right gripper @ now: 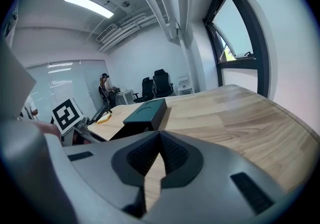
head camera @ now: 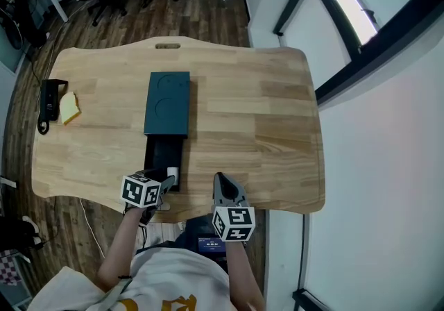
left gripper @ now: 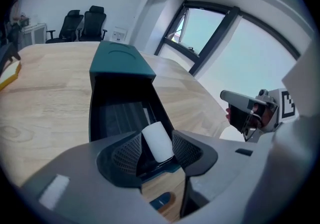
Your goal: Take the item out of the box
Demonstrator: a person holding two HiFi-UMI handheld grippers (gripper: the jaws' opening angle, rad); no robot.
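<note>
1. The dark teal box (head camera: 167,101) lies mid-table, its black drawer (head camera: 159,153) slid out toward the near edge, so the opening step looks done.
2. The white roll (left gripper: 158,141), the item to take out, stands at the drawer's near end and is not out yet.
3. The left gripper (head camera: 167,182) has its jaws apart on either side of the roll, with no firm squeeze showing. Clamping and lifting are what's left, I'd say.
4. The right gripper (right gripper: 160,143) hovers at the near edge, jaws together and empty.
5. Count: one box, one drawer, one white roll and two grippers. Far left on the table (head camera: 270,129) sit one yellow wedge (head camera: 69,107) and one black gadget (head camera: 48,100).
</note>
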